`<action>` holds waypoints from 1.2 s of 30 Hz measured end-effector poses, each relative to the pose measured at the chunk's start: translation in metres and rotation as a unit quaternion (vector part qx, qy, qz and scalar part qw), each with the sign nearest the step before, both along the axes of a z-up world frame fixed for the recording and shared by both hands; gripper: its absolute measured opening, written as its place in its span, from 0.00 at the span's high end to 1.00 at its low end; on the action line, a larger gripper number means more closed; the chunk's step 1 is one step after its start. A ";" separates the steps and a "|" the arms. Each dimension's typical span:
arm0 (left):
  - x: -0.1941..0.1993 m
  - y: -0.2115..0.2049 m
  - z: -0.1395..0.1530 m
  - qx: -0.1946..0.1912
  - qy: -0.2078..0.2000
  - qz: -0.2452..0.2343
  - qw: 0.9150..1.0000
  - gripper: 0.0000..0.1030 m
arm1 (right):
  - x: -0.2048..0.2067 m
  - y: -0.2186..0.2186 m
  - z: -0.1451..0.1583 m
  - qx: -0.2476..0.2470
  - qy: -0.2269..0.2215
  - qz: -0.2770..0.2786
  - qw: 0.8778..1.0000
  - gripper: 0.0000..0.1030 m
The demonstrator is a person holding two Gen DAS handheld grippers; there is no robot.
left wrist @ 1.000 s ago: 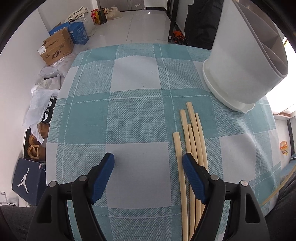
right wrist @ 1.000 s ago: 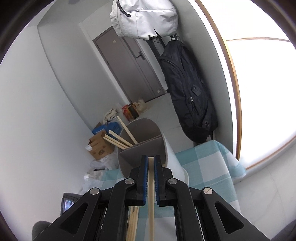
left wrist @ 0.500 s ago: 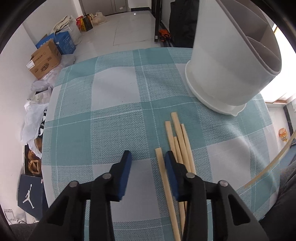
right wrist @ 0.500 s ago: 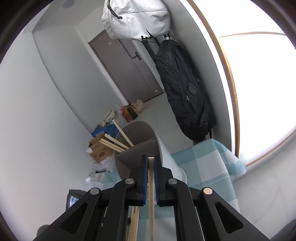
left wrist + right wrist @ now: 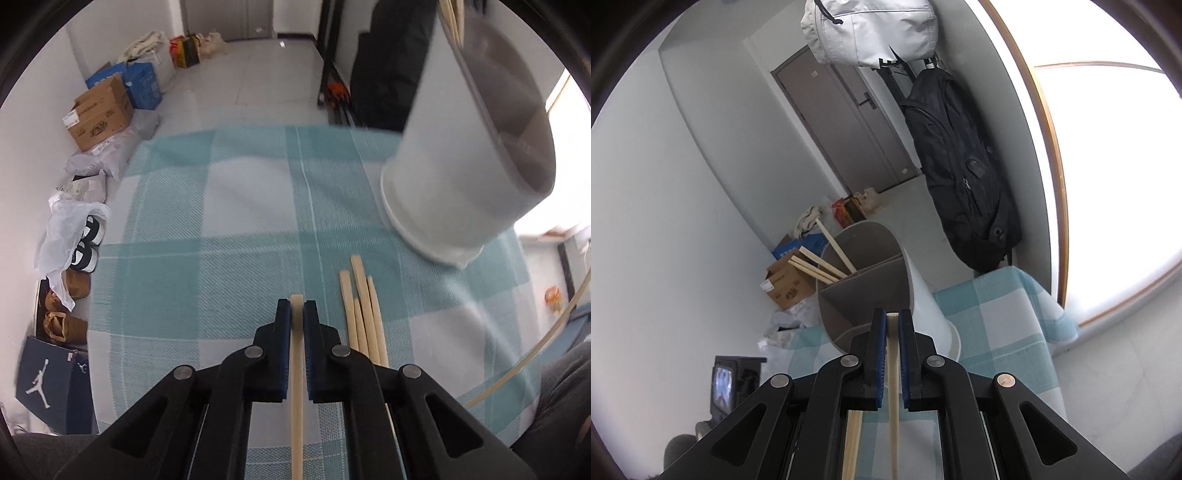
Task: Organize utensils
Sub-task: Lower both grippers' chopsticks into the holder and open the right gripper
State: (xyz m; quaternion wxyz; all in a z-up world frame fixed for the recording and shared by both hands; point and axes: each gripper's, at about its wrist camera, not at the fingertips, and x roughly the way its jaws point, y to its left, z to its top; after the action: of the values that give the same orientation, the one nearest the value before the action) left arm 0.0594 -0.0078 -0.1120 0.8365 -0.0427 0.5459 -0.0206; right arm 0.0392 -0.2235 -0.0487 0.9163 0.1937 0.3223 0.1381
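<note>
On the teal checked tablecloth (image 5: 221, 240) my left gripper (image 5: 296, 306) points steeply down. Its jaws are closing on a single wooden chopstick (image 5: 296, 369), and the blue pads press its sides near the far end. Several loose chopsticks (image 5: 364, 314) lie side by side just right of it. The white utensil holder (image 5: 454, 177) stands at the far right of the table. My right gripper (image 5: 892, 317) is shut on another chopstick (image 5: 894, 369), held in front of the holder (image 5: 923, 295). The holder's far compartment has several chopsticks (image 5: 827, 262) in it.
The table edge drops off on the left to a floor cluttered with cardboard boxes (image 5: 99, 110), plastic bags (image 5: 66, 229) and a dark shoe box (image 5: 48, 380). A black backpack (image 5: 964, 177) hangs beyond the table. A person's legs (image 5: 554, 413) are at the near edge.
My left gripper's jaws went from wide open to shut around the leftmost chopstick, after shifting right to straddle it. The right gripper kept its chopstick and barely moved.
</note>
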 end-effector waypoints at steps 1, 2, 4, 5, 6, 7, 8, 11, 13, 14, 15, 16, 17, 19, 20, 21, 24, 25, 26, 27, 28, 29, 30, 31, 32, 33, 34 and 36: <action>-0.002 0.003 0.008 -0.006 -0.017 0.008 1.000 0.97 | 0.000 0.001 0.000 -0.002 0.000 0.000 1.000 0.94; -0.004 0.006 0.015 -0.010 -0.034 0.015 0.999 0.97 | -0.001 0.002 0.000 -0.004 0.000 0.000 1.000 0.94; -0.011 0.010 0.030 -0.018 -0.068 0.026 0.997 0.97 | -0.003 0.005 0.000 -0.009 -0.003 0.002 1.000 0.94; -0.013 0.011 0.035 -0.020 -0.080 0.031 0.996 0.97 | -0.004 0.007 0.000 -0.012 -0.004 0.004 1.000 0.94; -0.018 0.014 0.044 -0.026 -0.099 0.039 0.994 0.97 | -0.005 0.009 0.000 -0.015 -0.005 0.005 1.000 0.94; -0.021 0.016 0.050 -0.034 -0.111 0.042 0.992 0.97 | -0.007 0.012 0.000 -0.019 -0.008 0.007 1.000 0.94; -0.024 0.017 0.056 -0.041 -0.123 0.045 0.991 0.97 | -0.008 0.014 0.001 -0.023 -0.011 0.010 1.000 0.94; -0.031 0.020 0.067 -0.052 -0.151 0.055 0.986 0.97 | -0.014 0.020 0.004 -0.032 -0.023 0.018 0.999 0.94; -0.031 0.025 0.070 -0.056 -0.161 0.056 0.984 0.97 | -0.018 0.023 0.007 -0.033 -0.033 0.026 0.999 0.94; -0.031 0.026 0.071 -0.056 -0.166 0.057 0.983 0.97 | -0.022 0.026 0.010 -0.036 -0.042 0.030 0.998 0.94; -0.031 0.027 0.073 -0.060 -0.168 0.055 0.982 0.97 | -0.025 0.028 0.012 -0.039 -0.048 0.032 0.998 0.94; -0.031 0.027 0.075 -0.063 -0.171 0.055 0.982 0.97 | -0.028 0.030 0.015 -0.041 -0.055 0.034 0.997 0.94; -0.033 0.030 0.077 -0.065 -0.176 0.055 0.981 0.97 | -0.030 0.031 0.018 -0.041 -0.061 0.036 0.997 0.94; -0.035 0.029 0.084 -0.067 -0.182 0.049 0.980 0.98 | -0.033 0.034 0.023 -0.039 -0.069 0.040 0.996 0.94; -0.036 0.028 0.087 -0.068 -0.188 0.047 0.979 0.98 | -0.034 0.036 0.025 -0.040 -0.073 0.042 0.996 0.94; -0.037 0.026 0.091 -0.068 -0.192 0.042 0.978 0.98 | -0.034 0.038 0.027 -0.040 -0.075 0.044 0.995 0.94; -0.041 0.020 0.106 -0.071 -0.204 0.031 0.976 0.98 | -0.035 0.042 0.034 -0.044 -0.085 0.049 0.994 0.94; -0.042 0.019 0.109 -0.071 -0.206 0.029 0.975 0.98 | -0.035 0.042 0.036 -0.044 -0.087 0.050 0.994 0.94; -0.043 0.017 0.114 -0.071 -0.210 0.028 0.975 0.98 | -0.035 0.042 0.039 -0.043 -0.090 0.050 0.994 0.94; -0.043 0.015 0.119 -0.073 -0.215 0.024 0.974 0.98 | -0.035 0.042 0.042 -0.043 -0.093 0.050 0.993 0.94; -0.043 0.014 0.123 -0.075 -0.219 0.021 0.973 0.98 | -0.034 0.042 0.045 -0.042 -0.097 0.050 0.993 0.94; -0.044 0.012 0.129 -0.074 -0.224 0.019 0.972 0.98 | -0.034 0.042 0.048 -0.042 -0.100 0.050 0.993 0.94; -0.044 0.010 0.133 -0.074 -0.228 0.015 0.971 0.98 | -0.033 0.041 0.051 -0.041 -0.103 0.049 0.993 0.94; -0.044 0.008 0.137 -0.075 -0.232 0.012 0.970 0.98 | -0.032 0.040 0.054 -0.040 -0.106 0.049 0.992 0.94; -0.044 0.006 0.141 -0.074 -0.236 0.009 0.969 0.98 | -0.032 0.039 0.057 -0.039 -0.108 0.049 0.992 0.94; -0.043 0.004 0.144 -0.074 -0.237 0.006 0.969 0.98 | -0.030 0.038 0.060 -0.038 -0.109 0.049 0.992 0.94; -0.042 0.002 0.148 -0.073 -0.238 0.003 0.968 0.98 | -0.029 0.037 0.062 -0.038 -0.111 0.048 0.992 0.94; -0.040 -0.001 0.154 -0.076 -0.239 0.001 0.968 0.98 | -0.026 0.034 0.067 -0.037 -0.114 0.047 0.992 0.94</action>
State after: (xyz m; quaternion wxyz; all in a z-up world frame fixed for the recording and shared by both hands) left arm 0.0190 -0.0090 0.0419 0.9369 -0.1004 0.3272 -0.0712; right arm 0.0130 -0.1896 0.0184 0.9459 0.1277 0.2295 0.1904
